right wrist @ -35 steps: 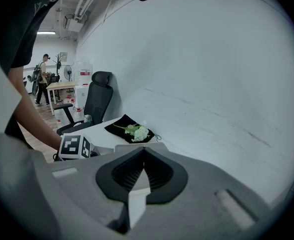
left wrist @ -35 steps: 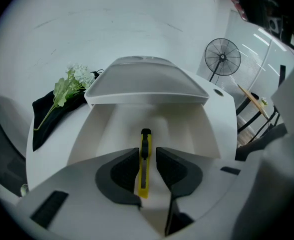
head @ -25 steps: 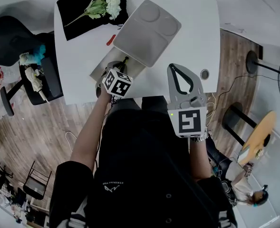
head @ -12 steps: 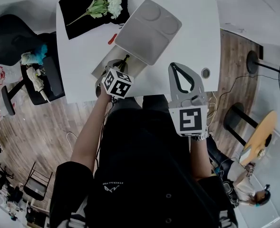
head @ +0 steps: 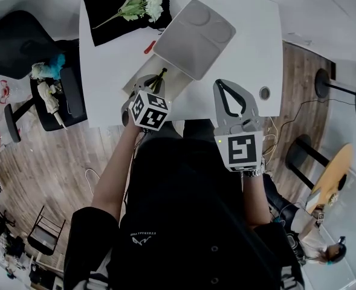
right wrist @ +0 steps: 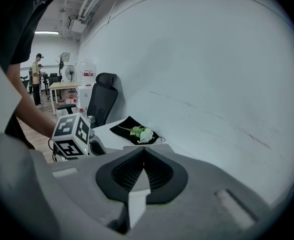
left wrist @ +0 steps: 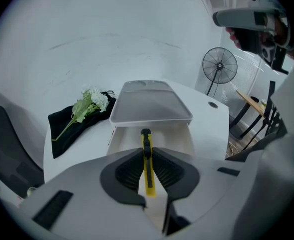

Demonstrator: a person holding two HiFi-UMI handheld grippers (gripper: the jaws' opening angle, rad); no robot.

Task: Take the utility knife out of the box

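While your left gripper [left wrist: 147,160] pinched the slim yellow-and-black utility knife [left wrist: 146,140] over the smooth open box [left wrist: 179,139], your right gripper [right wrist: 144,155] hung with ribbed pads pressed together above bare white table [head: 257,53].

1. The box [head: 176,82] sits on the table [head: 244,47], toward its near edge, left of middle.
2. Its lid [head: 196,36] stands raised behind the base.
3. The cloth [head: 114,17] lies on the table's far left corner, with the flowers [head: 142,0] on it.
4. A small red thing [head: 147,46] lies on the table between cloth and box.
5. The knife [left wrist: 147,159] is between the left gripper's [left wrist: 147,171] jaws, over the box's base and in front of the lid.
6. The right gripper [right wrist: 144,154] hangs over the near edge, right of the box and apart from it.
7. A hole [head: 264,93] in the tabletop lies just right of that gripper.
8. A chair [head: 51,95] stands left of the table, and a fan [left wrist: 219,66] on the floor to its right.
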